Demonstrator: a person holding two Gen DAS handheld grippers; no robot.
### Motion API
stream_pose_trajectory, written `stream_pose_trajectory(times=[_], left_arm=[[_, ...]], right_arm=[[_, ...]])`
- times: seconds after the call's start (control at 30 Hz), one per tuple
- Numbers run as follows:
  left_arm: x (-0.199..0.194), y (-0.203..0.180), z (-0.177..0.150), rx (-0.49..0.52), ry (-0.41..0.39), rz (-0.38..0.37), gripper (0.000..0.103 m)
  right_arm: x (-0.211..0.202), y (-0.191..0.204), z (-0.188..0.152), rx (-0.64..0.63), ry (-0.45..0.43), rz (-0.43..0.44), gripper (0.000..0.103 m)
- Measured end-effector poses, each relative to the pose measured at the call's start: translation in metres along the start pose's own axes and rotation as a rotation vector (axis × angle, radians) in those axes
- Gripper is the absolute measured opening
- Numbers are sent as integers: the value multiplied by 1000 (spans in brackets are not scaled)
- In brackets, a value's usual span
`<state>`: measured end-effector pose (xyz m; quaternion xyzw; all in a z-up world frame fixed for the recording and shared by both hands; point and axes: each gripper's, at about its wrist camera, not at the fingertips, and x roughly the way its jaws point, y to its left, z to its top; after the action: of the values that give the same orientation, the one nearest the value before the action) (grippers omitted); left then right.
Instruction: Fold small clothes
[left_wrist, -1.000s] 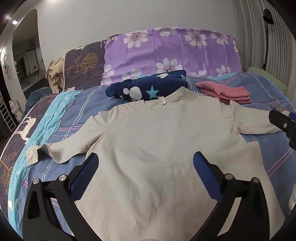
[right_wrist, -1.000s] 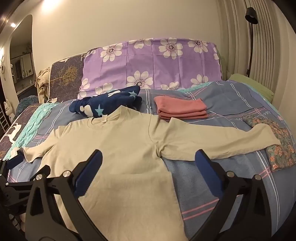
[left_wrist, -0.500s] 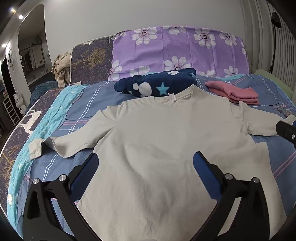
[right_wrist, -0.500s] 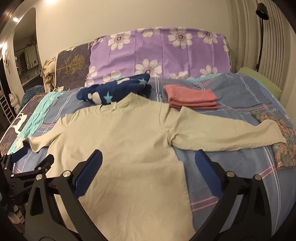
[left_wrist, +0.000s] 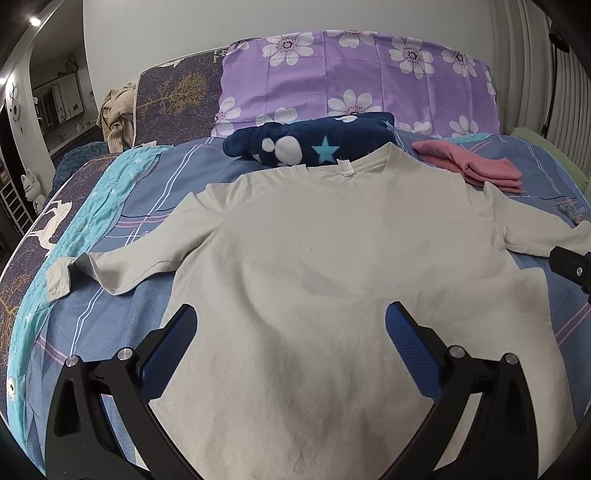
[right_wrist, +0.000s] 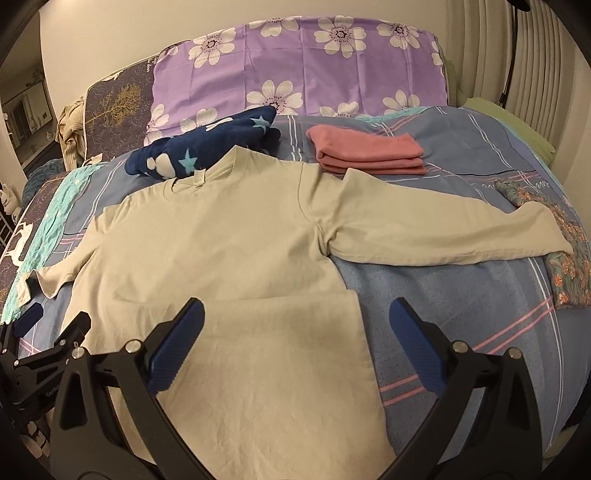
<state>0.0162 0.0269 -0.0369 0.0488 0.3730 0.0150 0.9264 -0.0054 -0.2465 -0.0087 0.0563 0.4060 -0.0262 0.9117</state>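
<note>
A beige long-sleeved shirt (left_wrist: 332, 258) lies flat on the bed, collar away from me, both sleeves spread out; it also shows in the right wrist view (right_wrist: 229, 251). Its lower right part is folded up, with a straight fold edge (right_wrist: 280, 295). My left gripper (left_wrist: 291, 328) is open and empty, above the shirt's lower body. My right gripper (right_wrist: 295, 321) is open and empty, above the folded flap near the shirt's right side. The left gripper shows at the left edge of the right wrist view (right_wrist: 48, 325).
A folded pink garment (right_wrist: 365, 153) and a navy star-patterned fleece (left_wrist: 306, 144) lie behind the shirt. A purple flowered pillow (left_wrist: 354, 77) stands at the headboard. A flowered cloth (right_wrist: 565, 251) lies under the right cuff. Blue striped bedsheet (right_wrist: 443, 295) is to the right.
Both grippers have moved forward over the shirt and tilted down a little. Both stayed open. The shirt has not moved.
</note>
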Motion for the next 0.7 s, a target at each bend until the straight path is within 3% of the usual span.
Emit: stream_pose_trajectory(times=[0.33,0.53,0.7], left_arm=[[5,2,0,-9,6,-20,102],[1,6,-2,-46,-37,-69,102],[3,9,-3,-67,-25,-108,102]], right_arm=[[2,0,-2,-14,-25,-10,101],[-8,-2,-8,-42,-169,-19,101],[-18,6,-13,-115,-280,-44,101]])
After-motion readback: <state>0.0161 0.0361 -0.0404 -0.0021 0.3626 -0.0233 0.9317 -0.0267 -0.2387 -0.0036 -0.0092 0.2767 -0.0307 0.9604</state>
